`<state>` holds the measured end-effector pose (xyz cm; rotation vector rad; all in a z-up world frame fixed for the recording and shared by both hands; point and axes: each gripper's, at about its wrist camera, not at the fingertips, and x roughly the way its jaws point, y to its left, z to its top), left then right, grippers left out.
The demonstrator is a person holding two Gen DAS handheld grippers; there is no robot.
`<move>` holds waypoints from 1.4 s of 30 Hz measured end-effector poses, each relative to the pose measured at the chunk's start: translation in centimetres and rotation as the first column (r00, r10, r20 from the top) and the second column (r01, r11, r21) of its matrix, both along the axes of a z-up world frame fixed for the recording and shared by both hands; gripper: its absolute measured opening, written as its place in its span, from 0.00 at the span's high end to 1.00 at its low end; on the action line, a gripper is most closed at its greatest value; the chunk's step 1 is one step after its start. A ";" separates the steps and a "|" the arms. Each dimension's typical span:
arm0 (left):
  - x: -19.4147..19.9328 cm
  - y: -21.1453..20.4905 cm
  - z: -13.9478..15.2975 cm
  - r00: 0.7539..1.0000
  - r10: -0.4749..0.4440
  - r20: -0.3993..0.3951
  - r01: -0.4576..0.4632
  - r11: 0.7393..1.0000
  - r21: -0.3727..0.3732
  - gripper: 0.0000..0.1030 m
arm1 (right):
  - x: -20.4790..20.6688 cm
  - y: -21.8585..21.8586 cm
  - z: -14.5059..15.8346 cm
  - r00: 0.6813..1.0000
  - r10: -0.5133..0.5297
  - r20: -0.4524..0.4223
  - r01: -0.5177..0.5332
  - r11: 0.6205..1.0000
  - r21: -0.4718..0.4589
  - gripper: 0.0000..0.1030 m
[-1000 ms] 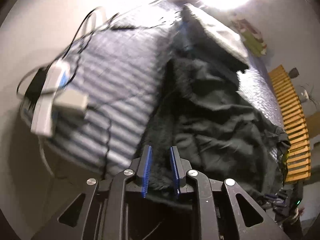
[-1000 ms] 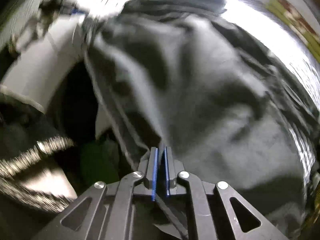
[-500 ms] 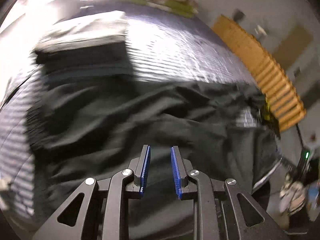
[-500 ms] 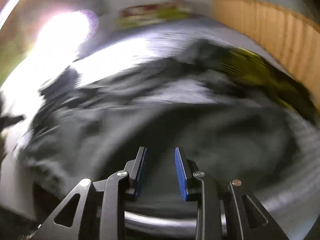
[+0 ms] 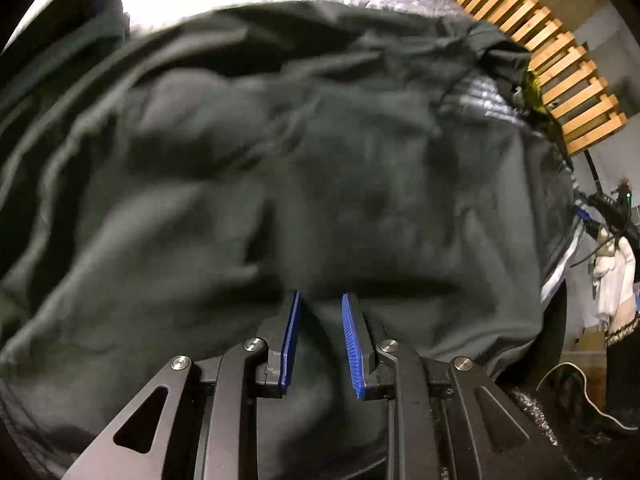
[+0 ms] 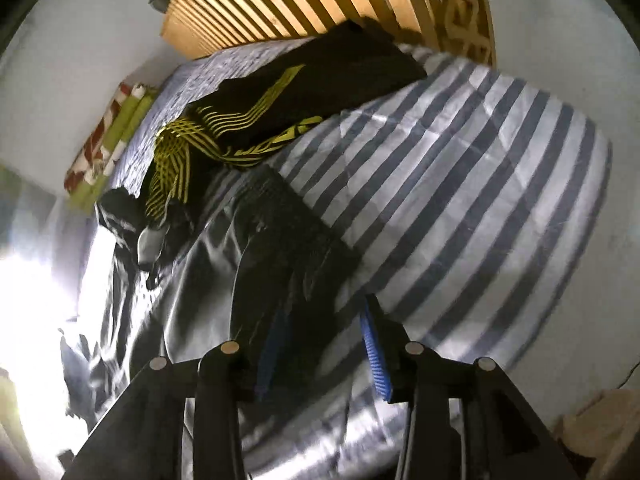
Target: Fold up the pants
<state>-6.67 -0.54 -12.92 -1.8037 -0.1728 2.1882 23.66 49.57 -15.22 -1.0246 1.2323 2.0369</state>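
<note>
Dark pants [image 5: 320,168] lie spread across the striped bedsheet [image 6: 460,168], long axis running crosswise beneath the left gripper [image 5: 320,300], jaws narrowly parted, nothing pinched. Right gripper [image 6: 324,312], jaws just opening and empty, straddles the pants' edge beside the sheet; the left sits nearer mid-garment.

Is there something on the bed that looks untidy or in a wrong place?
Yes. The dark pants lie crumpled, full of wrinkles. A black and yellow garment lies bunched on the striped cover near the slatted headboard.
</note>
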 end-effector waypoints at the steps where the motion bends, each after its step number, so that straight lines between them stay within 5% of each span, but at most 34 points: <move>1: 0.2 -0.1 -0.5 1.000 0.008 0.006 -0.008 1.000 0.006 0.78 | -0.3 0.1 -0.4 1.000 0.003 -0.008 -0.004 1.000 -0.018 0.64; 5: 0.7 -0.3 -0.4 1.000 0.009 -0.005 -0.008 1.000 0.025 0.76 | -1.9 -0.2 -0.5 1.000 0.026 -0.004 -0.026 1.000 0.000 0.64; 6: 0.8 -0.2 -0.4 1.000 0.007 -0.007 -0.007 1.000 0.024 0.76 | -2.3 -0.3 -0.5 1.000 0.030 0.002 -0.030 1.000 0.005 0.70; 7: 0.8 -0.3 -0.4 1.000 0.002 -0.008 -0.002 1.000 0.020 0.76 | -2.6 -0.4 -0.4 0.999 0.038 0.015 -0.038 0.999 0.018 0.89; 8: 0.8 -0.3 -0.4 1.000 -0.004 -0.010 0.004 1.000 0.015 0.75 | -2.7 -0.6 -0.3 0.998 0.052 0.028 -0.053 0.998 0.025 0.91; 14: 0.6 0.2 -0.5 1.000 -0.018 -0.020 0.018 1.000 0.014 0.73 | -2.1 -2.3 4.1 0.985 0.053 0.162 -0.105 0.938 0.330 0.93; 24: 0.9 -0.2 -0.2 0.999 -0.038 -0.018 0.038 0.999 0.015 0.72 | -1.6 -1.7 2.7 0.963 0.053 0.264 -0.129 0.951 0.281 0.86; 27: 0.9 -0.5 0.1 1.000 -0.013 -0.019 0.014 1.000 0.023 0.72 | -0.9 -2.5 4.5 0.970 0.041 0.238 -0.118 0.940 0.319 0.85; 34: -0.1 -0.5 3.7 0.996 0.013 -0.093 -0.007 0.998 0.060 0.71 | -4.3 -7.1 8.2 0.954 0.244 0.171 -0.291 0.888 0.356 0.82; 42: -4.9 2.6 8.5 0.983 0.004 -0.183 0.006 0.998 0.057 0.68 | -8.9 -11.7 11.0 0.931 0.364 -0.002 -0.336 0.862 0.381 0.79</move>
